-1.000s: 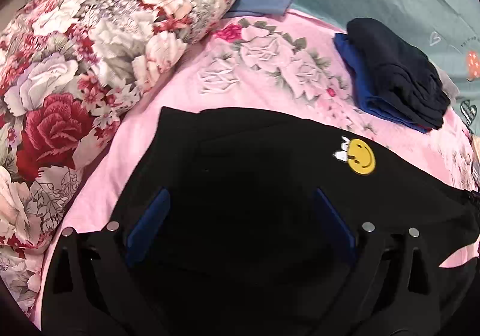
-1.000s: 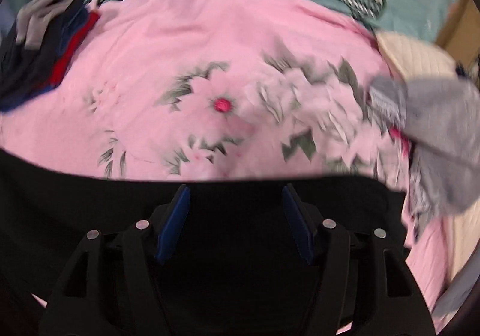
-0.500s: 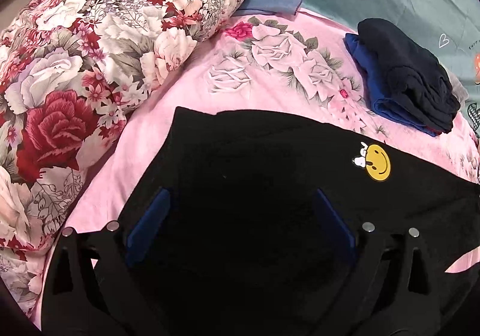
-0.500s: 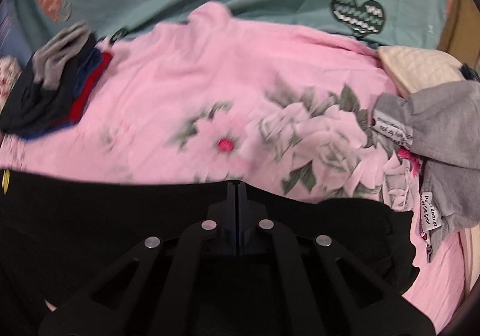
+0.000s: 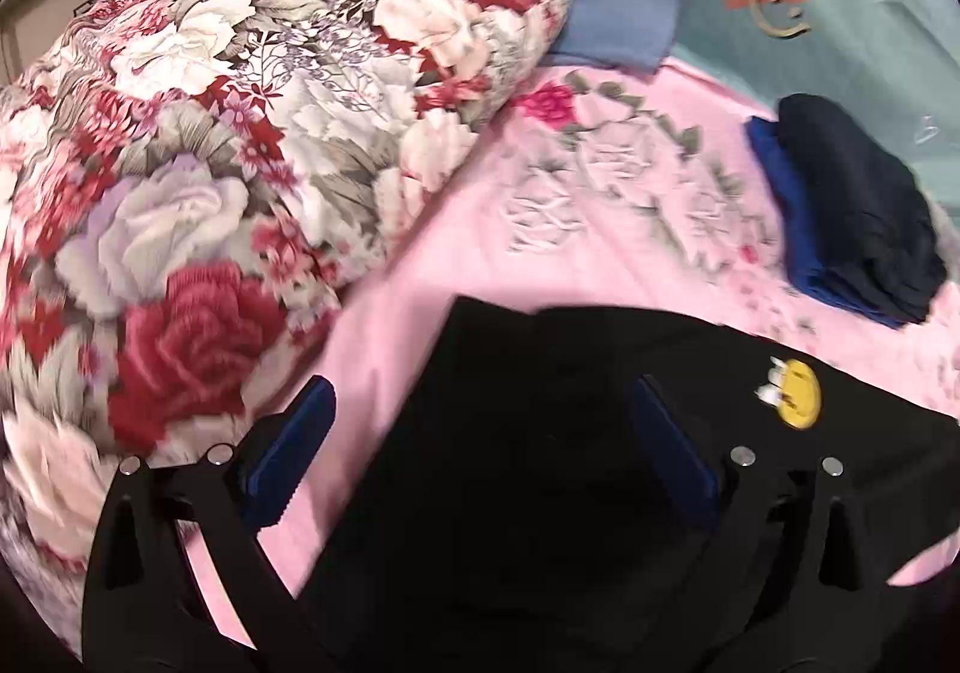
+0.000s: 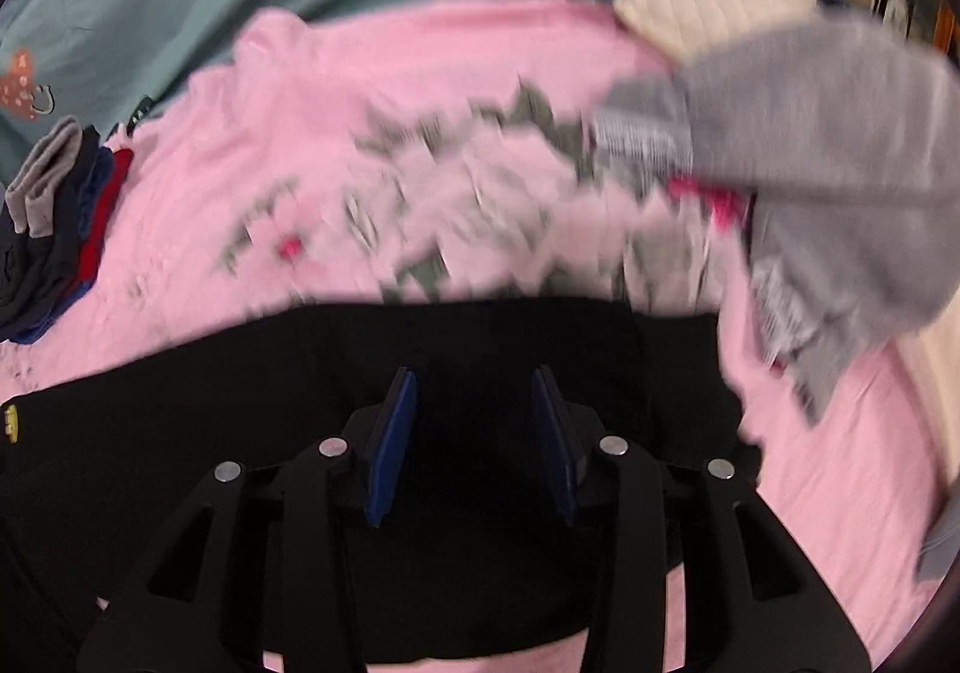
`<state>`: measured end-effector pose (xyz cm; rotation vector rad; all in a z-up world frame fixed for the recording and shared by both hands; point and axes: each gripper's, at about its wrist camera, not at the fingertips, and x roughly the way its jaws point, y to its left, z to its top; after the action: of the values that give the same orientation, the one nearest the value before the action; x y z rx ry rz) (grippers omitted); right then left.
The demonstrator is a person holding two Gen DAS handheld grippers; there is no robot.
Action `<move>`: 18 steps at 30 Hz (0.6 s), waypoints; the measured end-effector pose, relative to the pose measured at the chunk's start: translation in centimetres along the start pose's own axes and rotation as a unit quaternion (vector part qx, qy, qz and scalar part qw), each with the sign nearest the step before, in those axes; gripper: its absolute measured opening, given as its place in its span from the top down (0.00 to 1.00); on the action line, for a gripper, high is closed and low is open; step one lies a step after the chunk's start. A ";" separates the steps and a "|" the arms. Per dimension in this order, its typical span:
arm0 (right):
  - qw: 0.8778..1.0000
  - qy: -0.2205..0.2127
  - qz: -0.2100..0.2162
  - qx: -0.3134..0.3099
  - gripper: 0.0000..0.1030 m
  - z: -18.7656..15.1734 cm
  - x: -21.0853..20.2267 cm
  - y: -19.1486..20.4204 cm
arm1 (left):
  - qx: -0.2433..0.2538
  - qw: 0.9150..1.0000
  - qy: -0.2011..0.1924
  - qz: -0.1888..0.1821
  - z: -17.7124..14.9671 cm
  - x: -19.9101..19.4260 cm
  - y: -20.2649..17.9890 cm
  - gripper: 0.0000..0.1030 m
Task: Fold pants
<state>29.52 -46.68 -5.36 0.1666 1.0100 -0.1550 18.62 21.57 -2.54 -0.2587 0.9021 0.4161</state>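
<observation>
Black pants [image 5: 540,463] with a yellow smiley patch [image 5: 795,394] lie flat on a pink flowered sheet [image 5: 600,229]. My left gripper [image 5: 480,403] is open wide over the pants' left edge, its left finger over the sheet. In the right wrist view the same pants [image 6: 180,421] stretch across the bottom. My right gripper [image 6: 474,391] is open part way, low over the pants near their right end, holding nothing.
A big flowered quilt roll [image 5: 210,162] lies at the left. A stack of folded dark clothes [image 5: 852,217] sits at the right; it also shows in the right wrist view [image 6: 54,235]. Grey garments [image 6: 840,205] lie at the sheet's right edge.
My right gripper was open, shut half a second ago, and has opened part way again. My left gripper has shifted left, so its left finger is now off the pants.
</observation>
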 end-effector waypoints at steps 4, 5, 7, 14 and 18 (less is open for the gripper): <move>0.996 -0.045 -0.046 0.056 0.46 -1.1 -0.7 -1.5 | 0.037 0.998 0.040 0.019 1.5 3.1 -1.3 0.03; 0.996 -0.057 -0.027 0.067 0.46 -1.1 -1.4 -0.9 | 0.046 0.998 0.044 0.017 1.7 3.6 -1.6 0.03; 0.996 -0.082 0.007 0.034 0.46 -1.3 -2.9 2.0 | 0.069 0.996 0.055 -0.005 1.8 4.7 -2.6 0.06; 0.989 -0.081 0.066 -0.102 0.46 -2.8 -4.6 14.1 | 0.142 0.986 0.065 -0.060 1.6 4.6 -5.4 0.62; 0.983 -0.060 0.081 -0.156 0.46 -4.0 -4.0 19.8 | 0.120 0.991 0.024 -0.048 2.9 2.8 -5.1 0.65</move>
<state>28.17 -26.28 -2.74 -0.0480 0.8836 0.1410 24.50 18.84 -2.86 -0.0907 0.9726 0.2101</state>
